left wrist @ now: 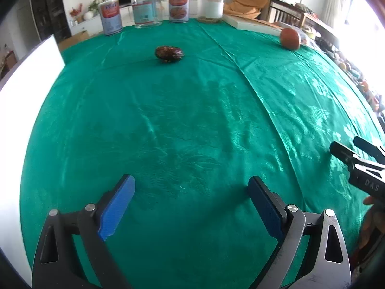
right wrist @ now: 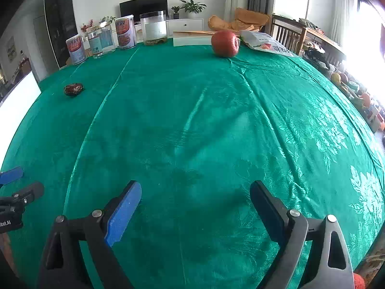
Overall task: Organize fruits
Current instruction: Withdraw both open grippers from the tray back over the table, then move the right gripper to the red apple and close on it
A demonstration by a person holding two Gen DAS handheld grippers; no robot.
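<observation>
On the green worktop (left wrist: 192, 120), I see a dark date (left wrist: 169, 53) at 12 o'clock from my left gripper (left wrist: 191, 187). My right gripper (right wrist: 195, 193) sees a red apple (right wrist: 225, 43) at 12 o'clock, far off. Both pairs of fingers are spread wide, holding nothing. Jars (left wrist: 146, 9) stand along the far edge.

A green cloth (right wrist: 192, 125) spreads ahead and to both sides, creased in long folds. Along its far edge, ahead and to the left, stand two printed cans (right wrist: 76, 49) (right wrist: 125, 32) with a clear jar (right wrist: 101, 41) between them, then a second clear jar (right wrist: 154, 27); a flat white box (right wrist: 190, 39) and a printed bag (right wrist: 267, 43) lie farther right. A white board (left wrist: 26, 72) stands at the far left, and beyond are a TV (right wrist: 144, 6) and a potted plant (right wrist: 192, 7).
</observation>
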